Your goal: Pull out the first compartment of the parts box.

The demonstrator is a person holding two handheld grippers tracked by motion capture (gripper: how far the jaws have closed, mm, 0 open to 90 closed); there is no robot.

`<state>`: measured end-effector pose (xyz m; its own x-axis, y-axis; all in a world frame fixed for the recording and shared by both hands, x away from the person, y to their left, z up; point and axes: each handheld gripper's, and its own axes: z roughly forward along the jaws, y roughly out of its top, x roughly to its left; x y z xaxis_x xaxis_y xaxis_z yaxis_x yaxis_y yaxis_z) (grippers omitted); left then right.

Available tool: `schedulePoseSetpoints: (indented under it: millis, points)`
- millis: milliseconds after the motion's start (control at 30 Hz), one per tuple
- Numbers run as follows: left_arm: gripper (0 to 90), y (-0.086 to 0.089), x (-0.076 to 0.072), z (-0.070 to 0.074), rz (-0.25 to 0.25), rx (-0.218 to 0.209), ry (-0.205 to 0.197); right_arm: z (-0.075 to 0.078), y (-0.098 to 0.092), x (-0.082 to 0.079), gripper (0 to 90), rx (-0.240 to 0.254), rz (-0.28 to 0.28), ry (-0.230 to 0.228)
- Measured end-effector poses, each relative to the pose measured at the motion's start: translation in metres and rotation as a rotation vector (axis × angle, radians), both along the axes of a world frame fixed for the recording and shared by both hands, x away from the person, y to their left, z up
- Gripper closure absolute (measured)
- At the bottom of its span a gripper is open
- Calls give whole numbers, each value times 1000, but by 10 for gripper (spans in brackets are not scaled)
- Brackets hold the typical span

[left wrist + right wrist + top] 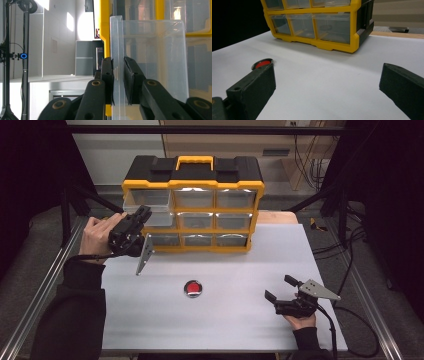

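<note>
At far left, the left gripper point(141, 215) is clamped on the front wall of a clear drawer point(150, 57) pulled out of the yellow organizer point(192, 205). Near right, the right gripper point(281, 288) rests jaws apart on the white table point(235, 270), bare surface between it and a red disc point(193, 288).

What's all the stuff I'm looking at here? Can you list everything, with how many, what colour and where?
Drawer organizer: one, yellow frame with black top and yellow handle, at the back of the table.
Clear drawers: nine, three rows of three; the middle-left drawer is pulled out.
Red disc: one, red with a dark rim, mid-table in front of the organizer.
Table: one, white top.
Left gripper: one, black, jaws pinching the front wall of the pulled-out drawer.
Right gripper: one, black, jaws apart, low over the table's right side.
Hands: two, one holding each gripper; dark sleeves.
</note>
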<state>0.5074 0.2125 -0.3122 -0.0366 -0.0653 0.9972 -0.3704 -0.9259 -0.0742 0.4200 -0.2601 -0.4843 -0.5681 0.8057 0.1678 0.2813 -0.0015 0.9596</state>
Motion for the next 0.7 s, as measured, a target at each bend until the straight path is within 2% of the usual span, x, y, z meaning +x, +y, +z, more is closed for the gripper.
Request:
schedulePoseSetpoints:
  millis: [700]
  points:
    - [784, 5, -16, -2, -16, -2, -11, 1, 0, 0, 10, 2, 0, -2]
